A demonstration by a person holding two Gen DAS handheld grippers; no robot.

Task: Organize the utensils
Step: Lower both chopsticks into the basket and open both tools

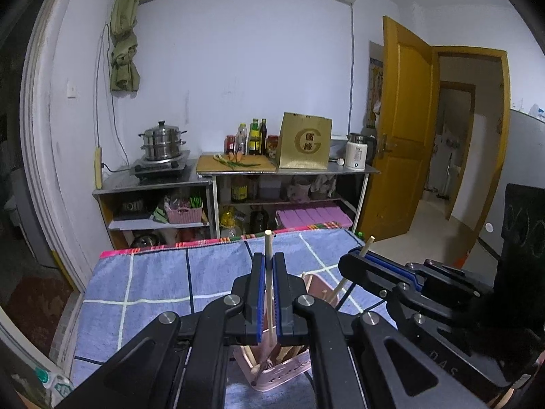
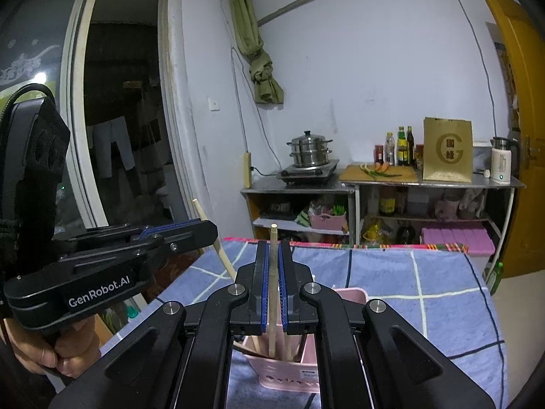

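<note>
Wooden chopsticks: my left claw (image 1: 269,293) clamps one (image 1: 268,255), my right claw (image 2: 272,293) another (image 2: 273,272), both over the pink holder (image 2: 289,371); dropping remains.

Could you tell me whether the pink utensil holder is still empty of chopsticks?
No, the pink utensil holder already has several chopsticks standing in it, below the chopstick clamped in the right gripper.
</note>
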